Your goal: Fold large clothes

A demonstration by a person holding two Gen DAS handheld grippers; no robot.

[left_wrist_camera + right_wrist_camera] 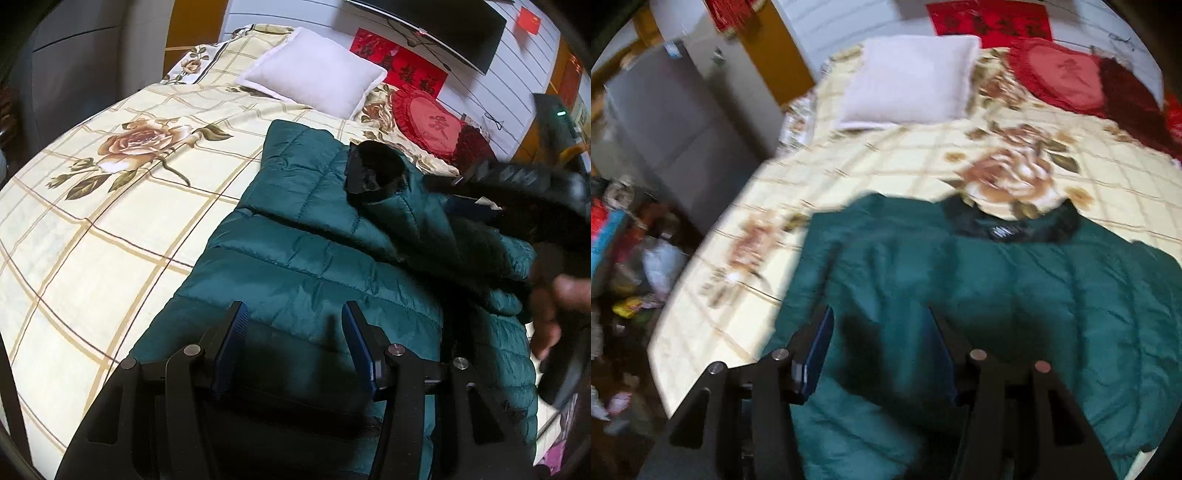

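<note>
left wrist view: the left claw (293, 325) stands open just over a teal quilted jacket (295, 266) lying on the bed (92, 240) — red wall banners (402, 66) carry dark characters.

right wrist view, blurred: the right claw (881, 332) is open above the jacket — its collar label (1006, 232) is unreadable.

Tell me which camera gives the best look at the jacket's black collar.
The left wrist view. There the black collar of the green puffer jacket is sharp and near, standing up from the fabric. The right wrist view is motion-blurred; it shows the collar only as a dark band at the jacket's far edge, with a smeared label.
</note>
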